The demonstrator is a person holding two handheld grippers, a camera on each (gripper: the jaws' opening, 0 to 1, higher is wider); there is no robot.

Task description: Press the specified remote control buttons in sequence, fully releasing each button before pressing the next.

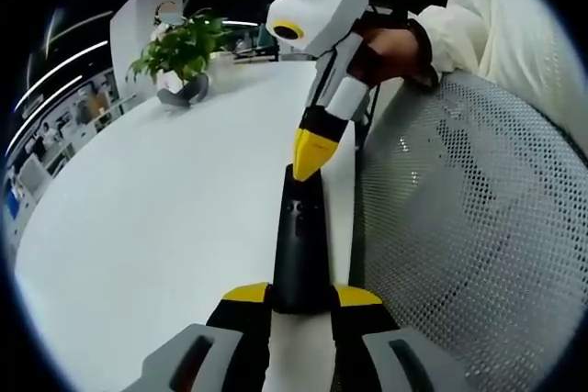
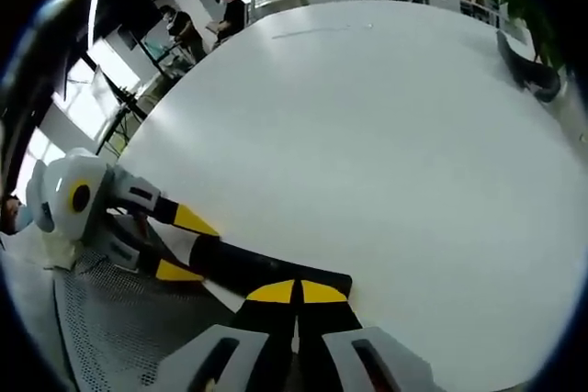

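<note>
A long black remote (image 1: 299,236) lies lengthwise along the white table's (image 1: 156,218) right edge. My left gripper (image 1: 301,294) is shut on its near end, one yellow-tipped jaw on each side. My right gripper (image 1: 310,155), held by a hand in a white sleeve, comes down from above. Its jaws are shut together and its yellow tip rests on the remote's upper face near the far end. In the right gripper view, my right gripper (image 2: 296,291) touches the remote (image 2: 248,268) with closed tips, while the left gripper (image 2: 184,245) clamps its other end. The buttons under the tip are hidden.
A potted plant (image 1: 184,48) and a dark curved object (image 1: 188,91) stand at the table's far end. A white mesh chair back (image 1: 459,227) rises just beside the table edge. Two people (image 2: 225,11) stand in the office beyond the table (image 2: 367,135).
</note>
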